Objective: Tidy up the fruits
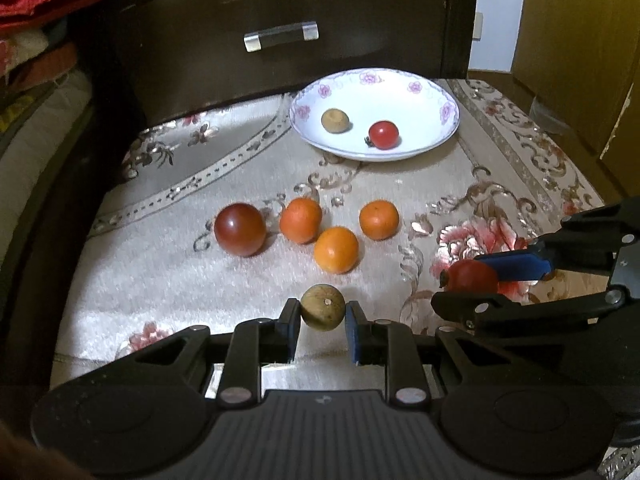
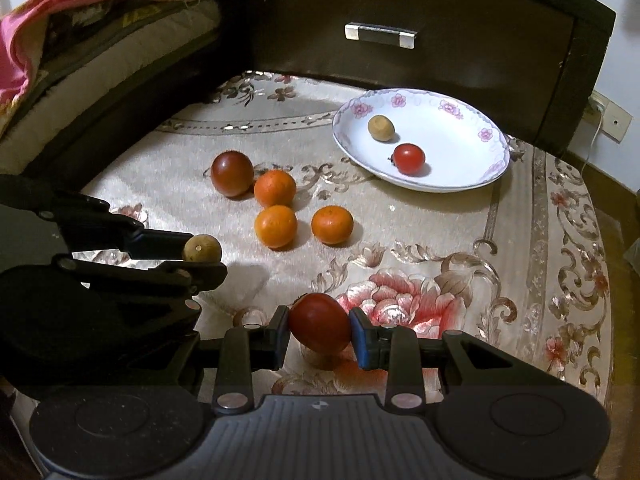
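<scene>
My left gripper (image 1: 323, 314) is shut on a small brown longan (image 1: 323, 307), held above the cloth; it also shows in the right wrist view (image 2: 202, 249). My right gripper (image 2: 320, 326) is shut on a red tomato (image 2: 320, 323), seen too in the left wrist view (image 1: 470, 276). A white floral plate (image 1: 424, 92) at the back holds another longan (image 1: 335, 120) and a small red tomato (image 1: 384, 134). On the cloth lie a dark red tomato (image 1: 240, 229) and three oranges (image 1: 336, 249).
A dark wooden nightstand with a metal drawer handle (image 1: 281, 36) stands right behind the plate. Bedding is piled at the left (image 2: 60, 20). The embroidered cloth (image 1: 160, 272) covers the surface; its edges drop off at the right and front.
</scene>
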Available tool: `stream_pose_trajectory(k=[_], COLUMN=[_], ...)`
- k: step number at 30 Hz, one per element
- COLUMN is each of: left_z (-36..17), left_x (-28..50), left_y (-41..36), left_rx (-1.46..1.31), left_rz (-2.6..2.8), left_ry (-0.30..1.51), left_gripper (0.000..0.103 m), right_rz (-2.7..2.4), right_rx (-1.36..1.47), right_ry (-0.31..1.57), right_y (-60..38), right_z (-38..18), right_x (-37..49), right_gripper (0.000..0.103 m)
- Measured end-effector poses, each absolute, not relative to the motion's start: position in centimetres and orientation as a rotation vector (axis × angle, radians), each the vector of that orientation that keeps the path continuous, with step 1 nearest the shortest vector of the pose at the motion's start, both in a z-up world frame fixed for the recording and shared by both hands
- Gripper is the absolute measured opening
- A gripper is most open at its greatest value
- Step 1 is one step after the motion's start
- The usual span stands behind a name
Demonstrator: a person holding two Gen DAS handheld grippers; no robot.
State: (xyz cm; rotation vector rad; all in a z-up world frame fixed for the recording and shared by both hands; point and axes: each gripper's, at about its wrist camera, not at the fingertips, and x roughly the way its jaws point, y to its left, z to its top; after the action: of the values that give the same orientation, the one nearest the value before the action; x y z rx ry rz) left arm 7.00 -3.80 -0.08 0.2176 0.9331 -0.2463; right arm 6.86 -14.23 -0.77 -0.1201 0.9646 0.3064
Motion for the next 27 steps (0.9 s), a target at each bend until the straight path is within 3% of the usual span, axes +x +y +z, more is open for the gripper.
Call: stream_pose_trajectory(k=[27], left_z=[2.1], left_x=[9.1], left_y=[-5.1], left_rx=[0.220], left_rz=[-0.285], left_ry=[0.869], left_gripper=[0.030], right_rz=[0.249], right_rx=[0.003], right_ry=[0.919], right_y=[-16.3], right_z=[0.6], right_x=[8.4], right_gripper=[0.029])
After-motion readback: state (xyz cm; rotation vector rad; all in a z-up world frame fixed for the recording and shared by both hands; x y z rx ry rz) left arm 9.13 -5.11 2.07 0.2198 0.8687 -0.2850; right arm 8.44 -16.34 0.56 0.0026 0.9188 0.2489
